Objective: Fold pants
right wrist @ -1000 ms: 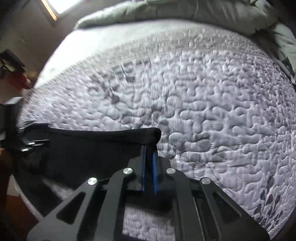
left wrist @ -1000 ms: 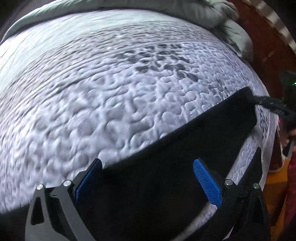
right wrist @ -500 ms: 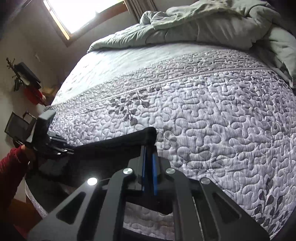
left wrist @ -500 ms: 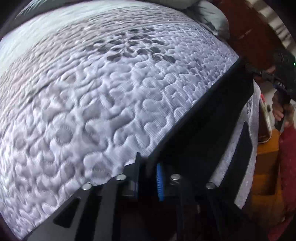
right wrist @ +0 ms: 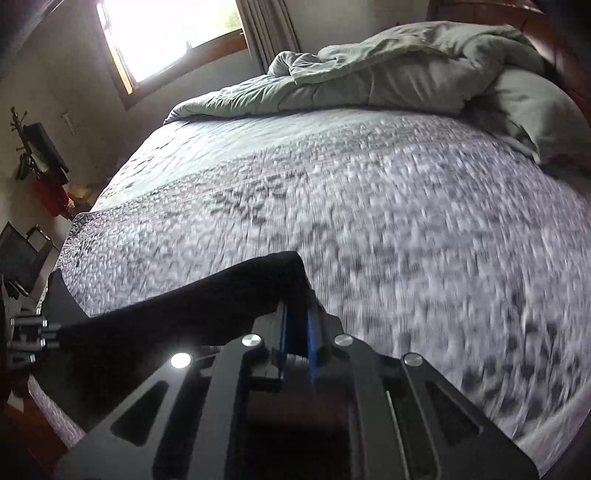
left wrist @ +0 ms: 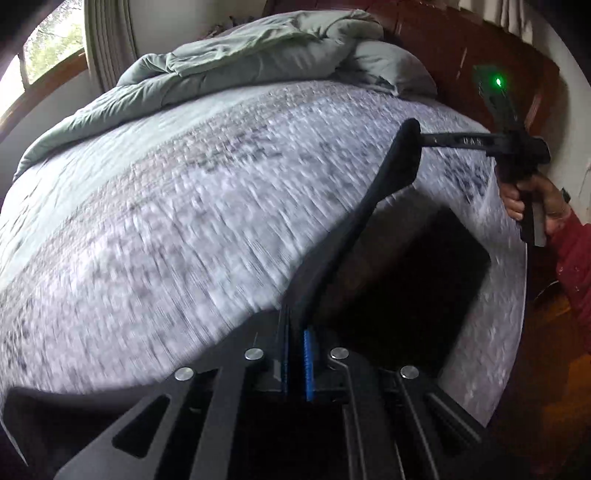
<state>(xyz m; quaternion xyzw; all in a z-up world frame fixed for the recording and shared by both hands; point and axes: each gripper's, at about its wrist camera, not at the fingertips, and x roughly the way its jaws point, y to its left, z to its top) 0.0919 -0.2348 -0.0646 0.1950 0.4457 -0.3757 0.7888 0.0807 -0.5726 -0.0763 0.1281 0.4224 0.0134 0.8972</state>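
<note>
The black pants (left wrist: 373, 206) hang stretched between my two grippers, lifted above the quilted grey bedspread (left wrist: 184, 229). My left gripper (left wrist: 295, 332) is shut on one end of the pants edge. My right gripper (right wrist: 295, 321) is shut on the other end of the black pants (right wrist: 207, 306). In the left wrist view the right gripper (left wrist: 424, 138) shows at the upper right, clamping the fabric's far corner. In the right wrist view the left gripper (right wrist: 55, 332) shows at the far left edge. More of the pants (left wrist: 417, 288) hangs dark below the taut edge.
A rumpled green-grey duvet (right wrist: 388, 70) and pillow (right wrist: 535, 110) lie at the head of the bed. A wooden headboard (left wrist: 461, 48) stands at the right. A window (right wrist: 166, 33) and a chair (right wrist: 22, 254) are to the left.
The left gripper went from open to shut on the pants edge. Both grippers have risen, lifting the pants off the bedspread; more of the room now shows.
</note>
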